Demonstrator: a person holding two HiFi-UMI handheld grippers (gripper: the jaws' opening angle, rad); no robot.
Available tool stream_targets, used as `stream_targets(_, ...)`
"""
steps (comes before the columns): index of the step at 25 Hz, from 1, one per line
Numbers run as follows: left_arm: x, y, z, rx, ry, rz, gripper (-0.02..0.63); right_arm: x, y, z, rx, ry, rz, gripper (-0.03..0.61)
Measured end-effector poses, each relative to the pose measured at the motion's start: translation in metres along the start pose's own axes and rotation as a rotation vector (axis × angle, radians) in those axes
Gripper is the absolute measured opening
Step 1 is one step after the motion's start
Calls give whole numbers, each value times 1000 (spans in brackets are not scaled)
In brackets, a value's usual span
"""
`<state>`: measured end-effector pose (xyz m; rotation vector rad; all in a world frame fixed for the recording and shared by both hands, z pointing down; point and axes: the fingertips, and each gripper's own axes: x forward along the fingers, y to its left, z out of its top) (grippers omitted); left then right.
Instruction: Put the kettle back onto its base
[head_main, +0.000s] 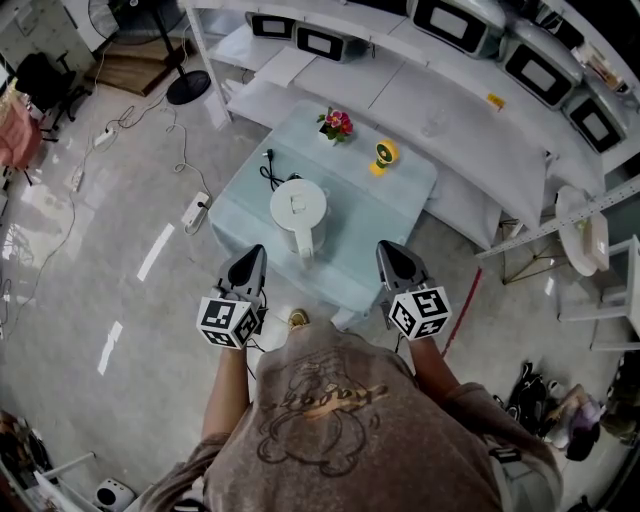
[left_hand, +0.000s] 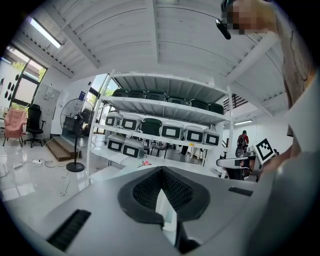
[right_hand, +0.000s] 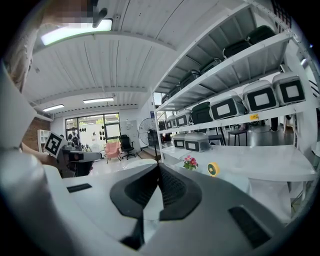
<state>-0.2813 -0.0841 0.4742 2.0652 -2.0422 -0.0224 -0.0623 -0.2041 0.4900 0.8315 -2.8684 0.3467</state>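
On your table (head_main: 400, 195): one flower pot (head_main: 336, 124), one yellow round gadget (head_main: 384, 155) (just beside it). Floor, your left: power strip (head_main: 195, 209), standing fan (head_main: 188, 87). Beyond: white shelving (head_main: 430, 100).

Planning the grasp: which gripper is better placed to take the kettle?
Probably left: the left gripper looks slightly nearer the kettle than the right gripper; both are shut.
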Motion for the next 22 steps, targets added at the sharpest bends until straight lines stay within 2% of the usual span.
stream_targets(22,-1,9,2,-42,-36,44,21,7,0,4,-5,-3,14,0)
